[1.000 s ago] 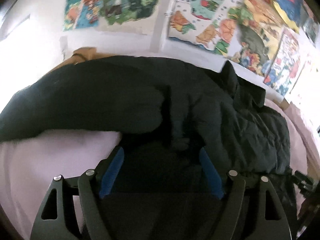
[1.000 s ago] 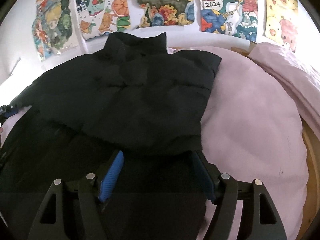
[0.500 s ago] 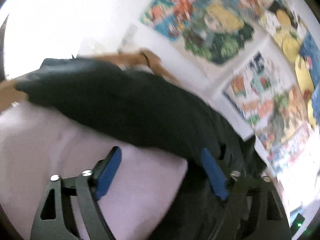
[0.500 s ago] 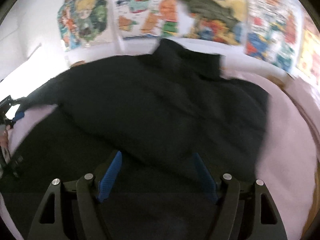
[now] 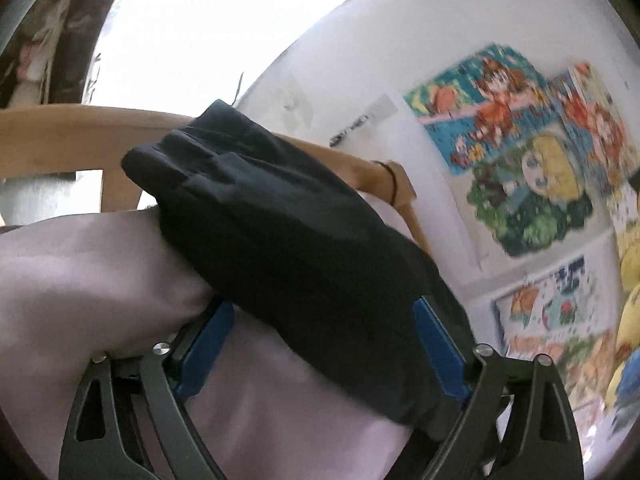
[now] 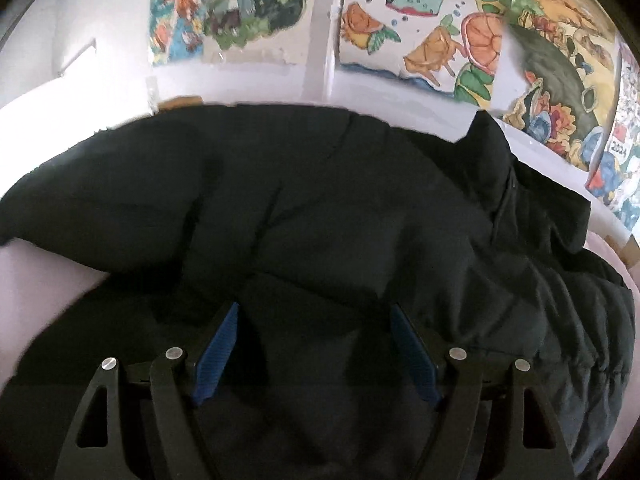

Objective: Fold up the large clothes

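Note:
A large black puffer jacket (image 6: 320, 216) lies spread on a pale pink bed sheet (image 5: 80, 280). In the left wrist view its sleeve (image 5: 280, 232) runs up toward the bed's corner, cuff at the far end. My left gripper (image 5: 324, 320) is open, its blue pads on either side of the sleeve, low over the sheet. My right gripper (image 6: 316, 320) is open and sits over the jacket's lower body, with black fabric between and under the fingers. The collar (image 6: 492, 152) stands at the right.
A wooden bed frame (image 5: 60, 128) runs behind the sleeve's cuff. A white wall with colourful cartoon posters (image 6: 420, 32) lies just beyond the bed; it also shows in the left wrist view (image 5: 532, 152). A bright window (image 5: 208, 32) is at upper left.
My left gripper has swung left from the jacket's body to the sleeve and now straddles it. My right gripper has shifted left over the jacket's hem. Both stayed open.

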